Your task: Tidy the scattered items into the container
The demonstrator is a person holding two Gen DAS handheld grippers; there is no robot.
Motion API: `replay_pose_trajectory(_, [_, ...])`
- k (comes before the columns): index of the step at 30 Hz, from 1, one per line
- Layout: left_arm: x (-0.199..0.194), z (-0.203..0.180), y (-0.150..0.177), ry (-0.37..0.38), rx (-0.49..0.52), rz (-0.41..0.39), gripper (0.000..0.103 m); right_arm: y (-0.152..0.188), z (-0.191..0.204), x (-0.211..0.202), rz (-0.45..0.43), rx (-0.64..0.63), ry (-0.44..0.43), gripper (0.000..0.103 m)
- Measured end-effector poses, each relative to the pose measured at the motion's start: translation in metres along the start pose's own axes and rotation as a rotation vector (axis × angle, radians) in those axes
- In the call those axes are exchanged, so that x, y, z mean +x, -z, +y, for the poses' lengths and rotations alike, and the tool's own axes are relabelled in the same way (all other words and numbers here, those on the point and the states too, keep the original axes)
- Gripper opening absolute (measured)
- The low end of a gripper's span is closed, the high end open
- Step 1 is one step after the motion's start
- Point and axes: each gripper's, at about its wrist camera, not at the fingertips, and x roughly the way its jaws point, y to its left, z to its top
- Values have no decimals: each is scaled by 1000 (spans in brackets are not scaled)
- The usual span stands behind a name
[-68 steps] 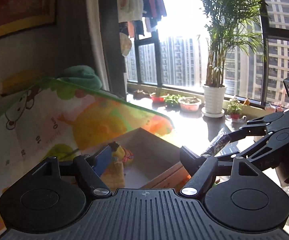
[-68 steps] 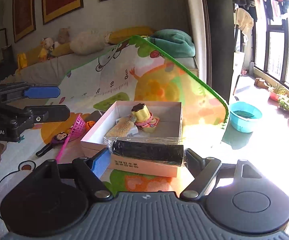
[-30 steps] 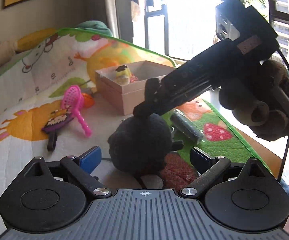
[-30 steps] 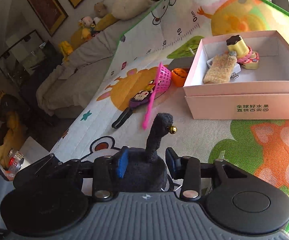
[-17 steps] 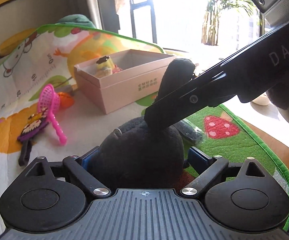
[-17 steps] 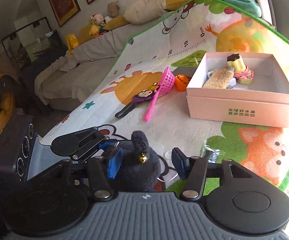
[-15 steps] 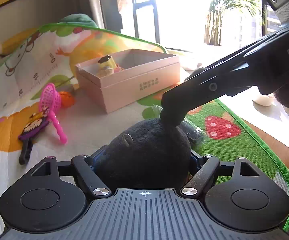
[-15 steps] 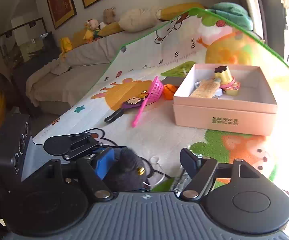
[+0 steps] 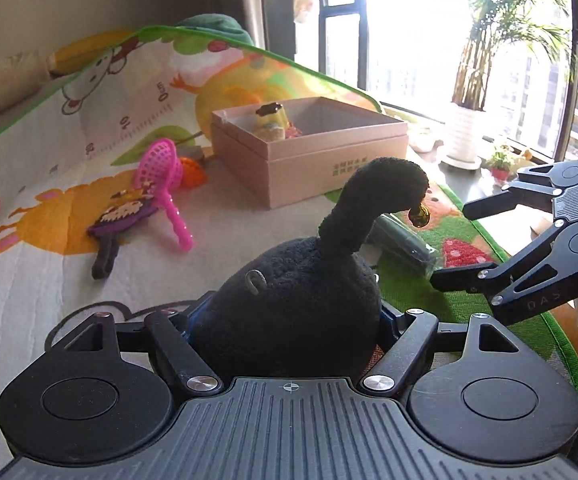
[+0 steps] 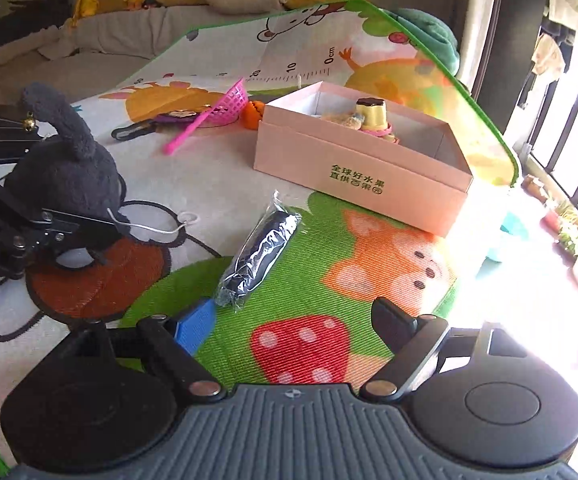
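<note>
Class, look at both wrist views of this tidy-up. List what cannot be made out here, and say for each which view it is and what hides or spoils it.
- Left gripper pads, left wrist view: buried behind the black plush.
- Box floor, both views: its near wall hides most of it.
- Orange toy, right wrist view: half behind the box; kind unclear.
- Wrapped dark roll, right wrist view: glare on the plastic hides what it is.
- Window area, both views: washed out by sunlight.

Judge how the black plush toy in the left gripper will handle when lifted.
The black plush toy looks soft, so the left gripper likely squeezes in. Its curled neck with the small bell may flop. Probably light; little slip risk on fuzzy fabric.
</note>
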Motion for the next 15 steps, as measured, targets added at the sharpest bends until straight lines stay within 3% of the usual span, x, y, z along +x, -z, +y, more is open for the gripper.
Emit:
replay_pose_trajectory(4, [3,0,1,-1,-29,8,83,2,-13,5,-23,-58,217,85])
replay_pose_trajectory(6, [3,0,1,2,-38,5,83,3,-20,7,-34,-27,280,85])
replay_pose_trajectory(9, [2,-1,0,5,-47,-3,84,-1,-29,7,-21,86,259,85])
replay_pose_trajectory(11, [1,-1,0,6,-46,-5,84,-3,-29,2,-27,158,167,85])
replay_pose_trajectory(13, [1,0,1,7,-48,-4,84,-6,-20,-2,-36,146,55,85])
replay_pose_trajectory(15, [1,1,2,6,-51,-3,84,-8,-7,2,-25,61,32,85])
